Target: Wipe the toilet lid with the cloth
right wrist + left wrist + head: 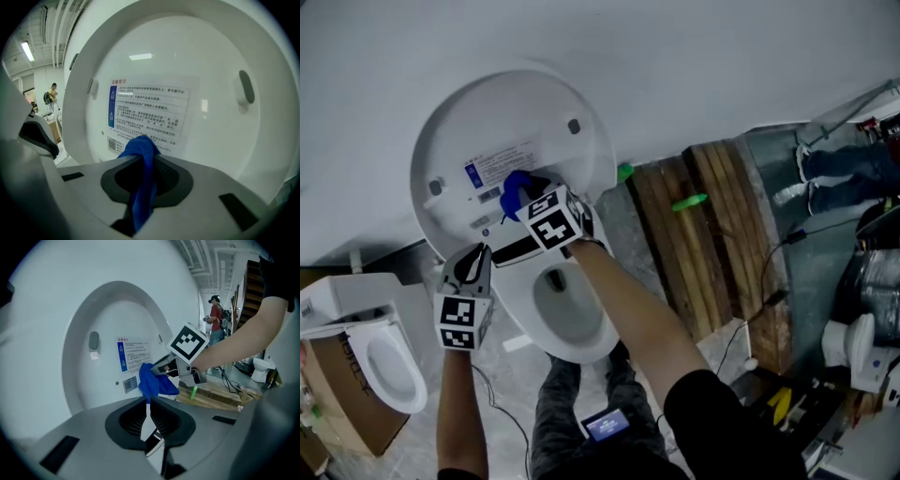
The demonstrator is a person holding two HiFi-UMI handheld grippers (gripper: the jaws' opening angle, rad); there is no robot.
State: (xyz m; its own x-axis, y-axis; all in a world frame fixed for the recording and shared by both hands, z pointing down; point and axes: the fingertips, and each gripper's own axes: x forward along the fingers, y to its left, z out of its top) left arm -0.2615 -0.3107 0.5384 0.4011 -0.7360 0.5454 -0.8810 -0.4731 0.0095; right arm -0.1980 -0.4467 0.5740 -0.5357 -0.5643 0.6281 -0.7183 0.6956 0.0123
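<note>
1. Left tool [476,255]: grey shell, black ribbed pads [133,420], white cube [463,322] with black square markers.
2. Right tool [525,192]: same build, same marker cube.
3. Clothing: black short sleeve [727,412], mottled grey trousers [555,412].

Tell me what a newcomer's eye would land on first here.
The blue cloth, pinched in the right gripper, sits at the printed label on the raised white lid, upper left in the head view. Just below, the left gripper hangs shut and empty beside the open bowl.
</note>
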